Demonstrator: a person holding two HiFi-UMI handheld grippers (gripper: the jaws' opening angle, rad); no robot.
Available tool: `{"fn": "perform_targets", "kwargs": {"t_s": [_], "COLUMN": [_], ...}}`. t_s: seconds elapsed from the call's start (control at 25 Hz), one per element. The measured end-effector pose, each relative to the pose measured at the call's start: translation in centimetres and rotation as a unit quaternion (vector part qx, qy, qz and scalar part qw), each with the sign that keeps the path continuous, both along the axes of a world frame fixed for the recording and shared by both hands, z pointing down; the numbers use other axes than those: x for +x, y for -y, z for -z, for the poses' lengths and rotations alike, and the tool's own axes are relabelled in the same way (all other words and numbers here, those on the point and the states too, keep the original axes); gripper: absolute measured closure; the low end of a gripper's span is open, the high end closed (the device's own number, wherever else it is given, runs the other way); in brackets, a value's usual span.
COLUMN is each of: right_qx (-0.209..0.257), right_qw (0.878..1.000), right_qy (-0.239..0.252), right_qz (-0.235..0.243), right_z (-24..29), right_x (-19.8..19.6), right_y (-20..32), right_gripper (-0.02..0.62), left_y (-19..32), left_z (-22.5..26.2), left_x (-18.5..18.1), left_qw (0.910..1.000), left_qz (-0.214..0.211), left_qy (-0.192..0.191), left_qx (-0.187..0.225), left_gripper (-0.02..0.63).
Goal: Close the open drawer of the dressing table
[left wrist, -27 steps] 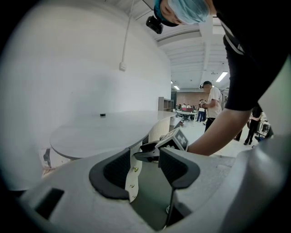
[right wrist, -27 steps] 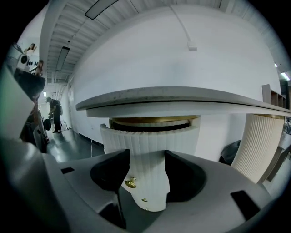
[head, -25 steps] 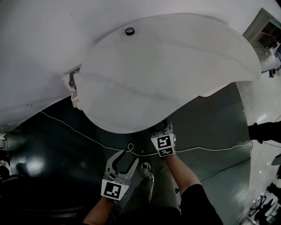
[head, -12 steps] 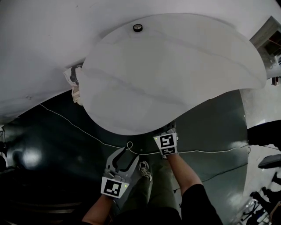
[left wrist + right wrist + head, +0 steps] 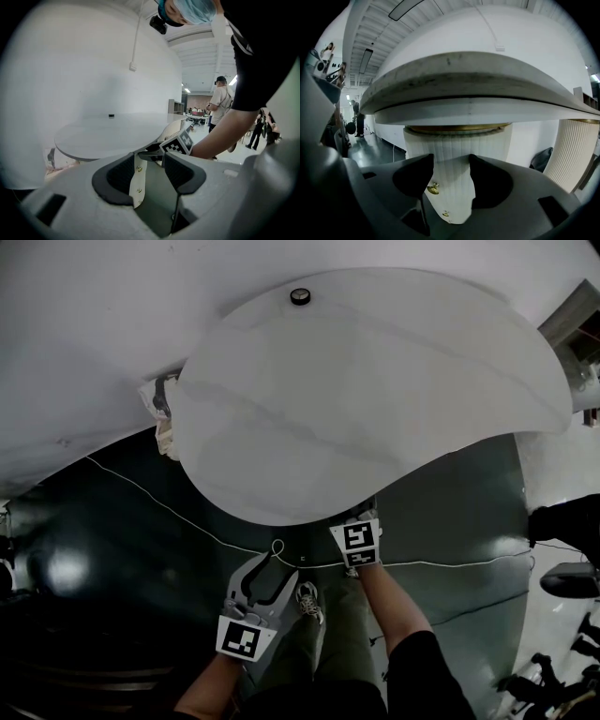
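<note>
**Both grippers spread wide, right one up against the drawer unit**

In the head view the right gripper [image 5: 360, 518] reaches forward under the near edge of the dressing table's white tabletop [image 5: 375, 381], so that the rim hides its jaw tips. Its own view shows the two jaws of the right gripper [image 5: 451, 173] standing wide apart with nothing clamped between them. The gap is filled by the ribbed white drawer unit [image 5: 454, 154], which sits directly below the tabletop [image 5: 478, 79]. Two small brass knobs [image 5: 433, 189] show on the unit's front, close to the left jaw pad. Whether either jaw touches the unit cannot be told, nor can it be made out which drawer stands open.

The left gripper [image 5: 277, 570] is held lower and nearer the person, clear of the table, above the dark floor [image 5: 122, 549]. In its own view the jaws of the left gripper [image 5: 149, 161] are likewise parted and hold nothing. Through the gap appears a narrow slice of the drawer unit [image 5: 138, 183] with its knobs in a row. Just above it is the right gripper [image 5: 154, 152], its marker cube turned towards the camera.

A small black round thing [image 5: 300, 296] lies on the far part of the tabletop. A thin white cable [image 5: 187, 521] runs across the floor beneath the table edge, and a shoe [image 5: 307, 601] shows beside the left gripper.
</note>
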State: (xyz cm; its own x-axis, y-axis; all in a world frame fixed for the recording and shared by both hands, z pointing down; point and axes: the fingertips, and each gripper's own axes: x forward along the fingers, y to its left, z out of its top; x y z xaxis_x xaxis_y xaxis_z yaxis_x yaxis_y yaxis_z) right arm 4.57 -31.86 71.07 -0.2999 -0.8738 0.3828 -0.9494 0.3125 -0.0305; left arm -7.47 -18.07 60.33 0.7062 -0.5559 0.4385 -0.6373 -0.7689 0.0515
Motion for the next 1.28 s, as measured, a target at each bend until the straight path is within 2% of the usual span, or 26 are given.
{"fn": "perform_targets", "kwargs": {"t_s": [0.36, 0.68, 1.28], "right_qx": [-0.005, -0.024, -0.051], "right_qw": [1.0, 0.999, 0.998], "right_qy": [0.014, 0.027, 0.018], "right_qz": [-0.01, -0.02, -0.033], "right_z": [0.1, 0.4, 2.3], "right_x": [0.0, 0.0, 1.2], "right_y": [-0.1, -0.5, -5.6], "right_gripper": [0.35, 0.348, 0.353], "left_y": [-0.3, -0.4, -0.3], "left_z": [0.4, 1.0, 3.2], "left_x": [0.3, -0.9, -1.6], "left_qw": [1.0, 0.9999, 0.9996], "left_qz": [-0.002, 0.009, 0.012], "left_qy": [-0.004, -0.002, -0.01], "left_qx": [0.006, 0.01, 0.023], "left_gripper": [0.4, 0.4, 0.4]}}
